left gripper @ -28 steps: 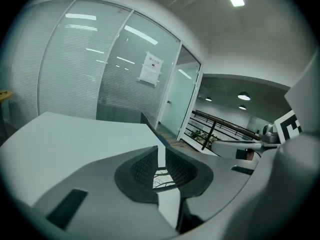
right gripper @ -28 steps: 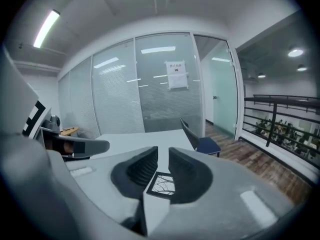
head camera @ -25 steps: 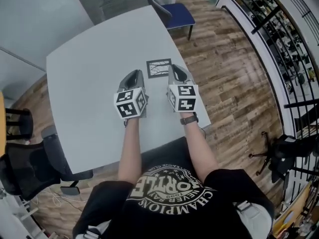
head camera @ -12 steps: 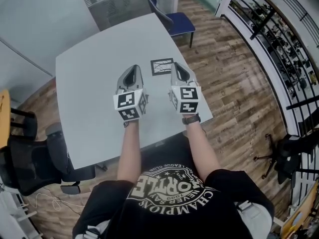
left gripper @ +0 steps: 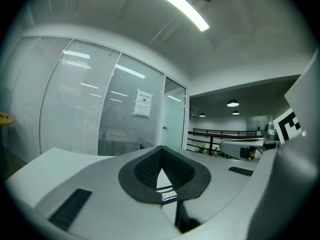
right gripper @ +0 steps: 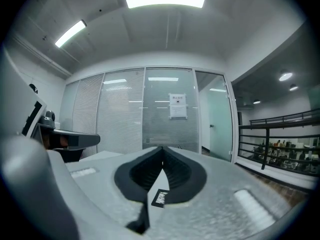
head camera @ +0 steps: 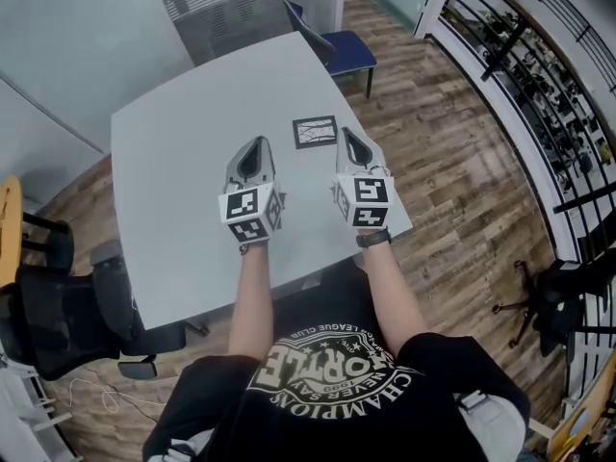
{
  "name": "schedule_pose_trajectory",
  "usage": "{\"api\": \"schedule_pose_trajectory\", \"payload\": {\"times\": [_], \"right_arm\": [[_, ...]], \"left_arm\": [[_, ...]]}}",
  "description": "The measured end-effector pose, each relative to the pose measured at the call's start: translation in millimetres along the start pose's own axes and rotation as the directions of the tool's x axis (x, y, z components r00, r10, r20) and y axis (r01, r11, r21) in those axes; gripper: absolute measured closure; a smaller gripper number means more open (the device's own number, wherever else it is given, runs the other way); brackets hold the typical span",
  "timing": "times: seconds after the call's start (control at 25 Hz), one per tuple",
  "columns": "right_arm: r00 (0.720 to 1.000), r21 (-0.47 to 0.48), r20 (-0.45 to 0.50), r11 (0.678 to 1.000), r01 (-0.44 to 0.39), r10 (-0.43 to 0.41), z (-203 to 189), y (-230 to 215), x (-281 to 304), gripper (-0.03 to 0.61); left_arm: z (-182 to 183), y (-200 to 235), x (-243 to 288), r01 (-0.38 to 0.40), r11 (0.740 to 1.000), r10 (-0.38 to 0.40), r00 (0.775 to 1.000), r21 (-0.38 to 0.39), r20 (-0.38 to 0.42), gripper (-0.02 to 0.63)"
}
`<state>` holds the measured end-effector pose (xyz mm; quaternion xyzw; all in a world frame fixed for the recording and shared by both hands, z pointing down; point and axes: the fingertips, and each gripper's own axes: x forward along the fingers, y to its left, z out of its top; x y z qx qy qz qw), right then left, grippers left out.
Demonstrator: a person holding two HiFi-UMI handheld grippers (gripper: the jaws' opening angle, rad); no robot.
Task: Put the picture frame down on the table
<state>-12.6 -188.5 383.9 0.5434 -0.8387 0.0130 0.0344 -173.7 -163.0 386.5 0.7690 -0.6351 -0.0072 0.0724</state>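
The picture frame, dark-edged with a pale picture, lies flat on the grey table near its far right side. My left gripper hovers over the table to the frame's left, jaws shut and empty. My right gripper is just right of the frame, also shut with nothing in it. In the right gripper view the picture frame shows small through the gap below the closed right gripper. In the left gripper view a sliver of the picture frame shows under the shut left gripper.
A blue chair stands past the table's far corner. A black office chair sits at the left near edge. Wood floor and a dark railing lie to the right. The table's right edge is close to my right gripper.
Both grippers have drawn back a little toward the person, still shut. The frame stays flat on the table in the same spot.
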Motion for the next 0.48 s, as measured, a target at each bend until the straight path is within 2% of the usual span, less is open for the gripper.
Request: {"api": "schedule_pose_trajectory", "payload": {"times": [0.48], "right_arm": [[0.998,0.000,-0.067,1.000,0.003,-0.003,-30.5,-19.8,40.0,0.580]], "left_arm": [[-34.9,15.6,45.5,-0.014,0.999,0.011,0.998,-0.051,-0.069,0.607]]}}
